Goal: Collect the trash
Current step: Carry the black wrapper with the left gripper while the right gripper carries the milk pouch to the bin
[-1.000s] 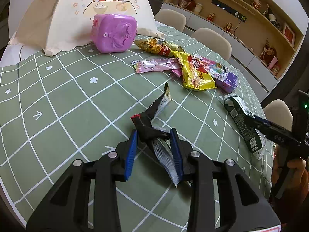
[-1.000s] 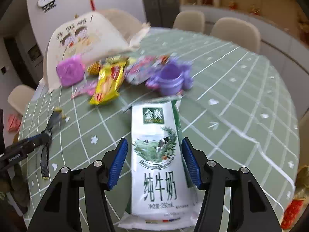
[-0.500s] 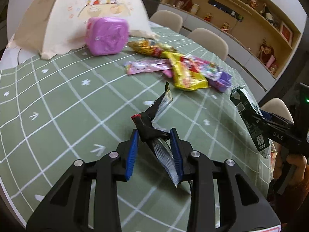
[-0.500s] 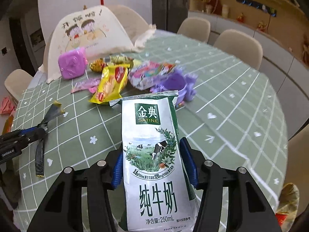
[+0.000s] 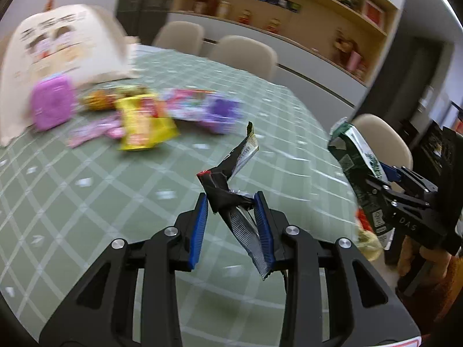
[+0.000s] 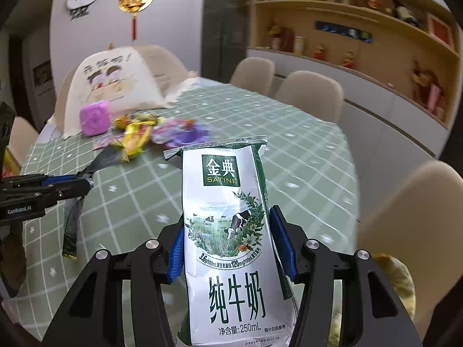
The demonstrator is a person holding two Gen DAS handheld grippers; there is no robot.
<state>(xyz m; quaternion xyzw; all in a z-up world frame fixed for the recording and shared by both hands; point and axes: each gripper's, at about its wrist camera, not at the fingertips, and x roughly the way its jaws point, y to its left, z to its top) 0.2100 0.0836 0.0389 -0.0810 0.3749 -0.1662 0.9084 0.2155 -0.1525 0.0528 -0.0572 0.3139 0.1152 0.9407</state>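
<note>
My left gripper (image 5: 230, 199) is shut on a crumpled black and silver wrapper (image 5: 243, 150), held in the air over the green checked table (image 5: 115, 202). The right wrist view shows the same gripper (image 6: 84, 180) at far left, with the wrapper (image 6: 72, 217) dangling from it. My right gripper (image 6: 228, 225) is shut on a flattened white and green milk pouch (image 6: 228, 190), which stands upright between the blue pads. The left wrist view has that pouch (image 5: 356, 150) and the right gripper (image 5: 376, 179) at right, past the table's edge, with a hand below.
More trash lies at the back of the table: a yellow wrapper (image 5: 144, 124), pink wrappers, a purple cup (image 5: 220, 110) and a pink cube box (image 5: 52, 104), in front of a cream food cover (image 5: 58, 43). Beige chairs (image 6: 312, 92) ring the table. Something yellowish (image 6: 396, 274) sits below the right edge.
Both grippers have risen and swung right toward the table's edge with their loads. The right gripper's pads closed in on the milk pouch and lifted it off the table.
</note>
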